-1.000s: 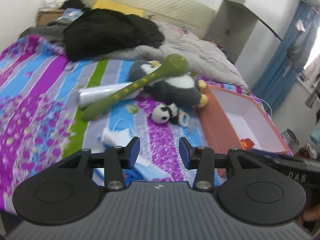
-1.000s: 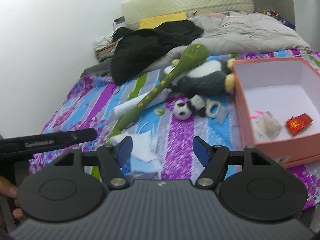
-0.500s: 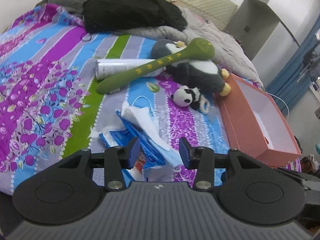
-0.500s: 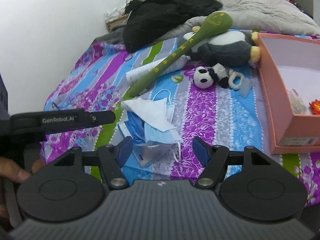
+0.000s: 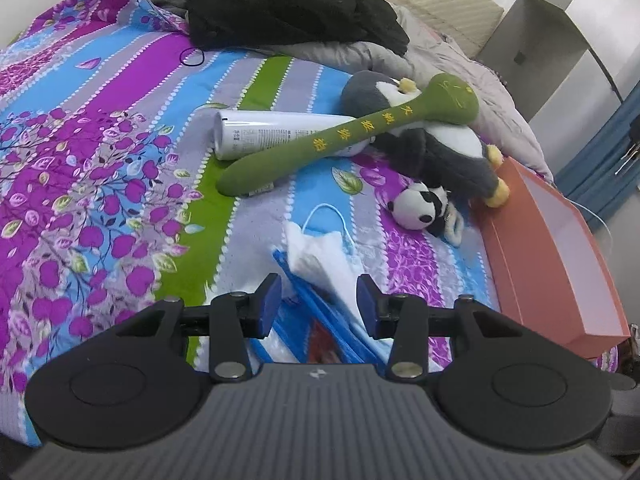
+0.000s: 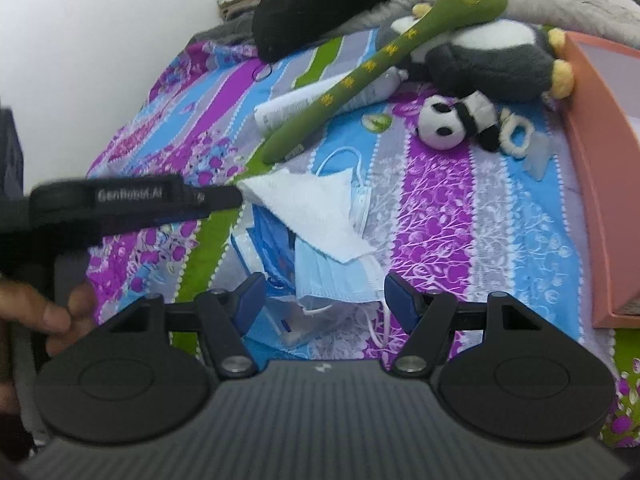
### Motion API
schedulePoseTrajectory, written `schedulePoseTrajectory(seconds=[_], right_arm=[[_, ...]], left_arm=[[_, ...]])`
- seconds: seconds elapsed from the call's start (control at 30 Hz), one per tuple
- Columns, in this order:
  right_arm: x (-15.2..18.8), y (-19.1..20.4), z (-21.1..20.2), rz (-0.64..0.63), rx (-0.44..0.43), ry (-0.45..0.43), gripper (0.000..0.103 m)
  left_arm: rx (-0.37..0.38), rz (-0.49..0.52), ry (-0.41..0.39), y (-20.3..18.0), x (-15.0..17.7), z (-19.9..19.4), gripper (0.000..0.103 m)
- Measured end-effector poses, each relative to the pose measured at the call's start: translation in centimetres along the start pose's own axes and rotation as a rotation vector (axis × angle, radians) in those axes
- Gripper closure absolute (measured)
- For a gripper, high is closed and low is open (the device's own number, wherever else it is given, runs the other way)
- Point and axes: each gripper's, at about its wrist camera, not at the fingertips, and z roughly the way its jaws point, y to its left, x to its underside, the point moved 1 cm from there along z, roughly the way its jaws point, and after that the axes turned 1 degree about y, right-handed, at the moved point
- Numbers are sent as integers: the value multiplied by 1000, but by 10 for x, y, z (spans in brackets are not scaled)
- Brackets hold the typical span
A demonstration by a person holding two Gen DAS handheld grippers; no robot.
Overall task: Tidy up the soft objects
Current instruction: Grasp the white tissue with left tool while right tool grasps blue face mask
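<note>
Left claw (image 5: 318, 300) part open, gripping nothing, poised over a heap at the near edge of the bed (image 5: 100, 160): white cloth (image 5: 320, 256) on top, blue zip pouch (image 5: 320, 320) beneath. Right claw (image 6: 324, 296) wider open, likewise empty, poised above the light blue face mask (image 6: 332, 276) in the same heap.

Further in, left to right: white tube (image 5: 256, 136), long green plush stick (image 5: 348, 136) lying across it and across the grey penguin plush (image 5: 448, 152), small panda plush (image 5: 420, 208) just in front of the penguin, then the orange box (image 5: 552, 260) at the right edge of the bed. Black garment (image 5: 288, 4) bunched toward the far end.

Step in hand, by the look of it: approach for a first pick from the heap, nothing yet sorted. Next move likely calls for lowering onto one thin layer and pinching it clear of the others; risk of dragging the mask loops or the pouch along.

Only from the left wrist: the pouch's zip edge and the box's open white inside. Only from the right wrist: the mask under the cloth, a clear scrap beside the panda, and a hand (image 6: 48, 316) gripping the other tool's handle.
</note>
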Motion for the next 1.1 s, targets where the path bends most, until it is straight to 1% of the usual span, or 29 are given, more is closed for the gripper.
schedulePoseTrajectory(seconds=[0.07, 0.13, 0.3, 0.33, 0.37, 0.43, 0.47, 0.5, 0.53, 0.57, 0.6, 0.67, 0.7, 0.73, 0.77, 0.9, 1.1], right_arm=[[-2, 0, 8, 0, -9, 18, 40], [-4, 0, 17, -6, -10, 33, 43], [-11, 0, 34, 3, -24, 61, 46], [-11, 0, 37, 2, -27, 68, 49], [-12, 0, 41, 1, -30, 78, 55], [-12, 0, 46, 10, -35, 96, 57], [-12, -1, 49, 20, -41, 104, 61], [-12, -2, 51, 26, -47, 109, 63], [-12, -3, 52, 26, -48, 112, 68], [-13, -3, 52, 24, -47, 114, 72], [-13, -4, 53, 24, -48, 115, 74], [-15, -5, 53, 32, -57, 117, 85], [-15, -5, 52, 33, -60, 117, 88], [-15, -5, 51, 30, -58, 115, 90], [-16, -5, 50, 22, -52, 110, 96], [-18, -5, 44, 8, -24, 86, 97], [-20, -9, 32, 8, 16, 44, 98]], left_arm=[[-1, 7, 1, 3, -5, 6, 56], [2, 17, 4, 4, -9, 11, 56], [8, 30, 25, 7, -15, 27, 56], [9, 30, 30, 7, -16, 31, 56], [10, 31, 33, 7, -16, 33, 56], [12, 37, 46, 7, -16, 40, 65], [15, 39, 55, 7, -16, 43, 68], [15, 37, 56, 7, -16, 44, 69], [17, 38, 57, 7, -16, 46, 69], [20, 43, 58, 7, -16, 47, 73], [19, 48, 58, 6, -16, 48, 79], [16, 57, 55, 5, -17, 48, 85], [19, 60, 52, 5, -18, 47, 89], [20, 61, 48, 4, -18, 46, 91], [23, 64, 41, 3, -19, 44, 93], [39, 54, 18, 0, -23, 36, 95], [56, 43, -25, -7, -30, 22, 96]])
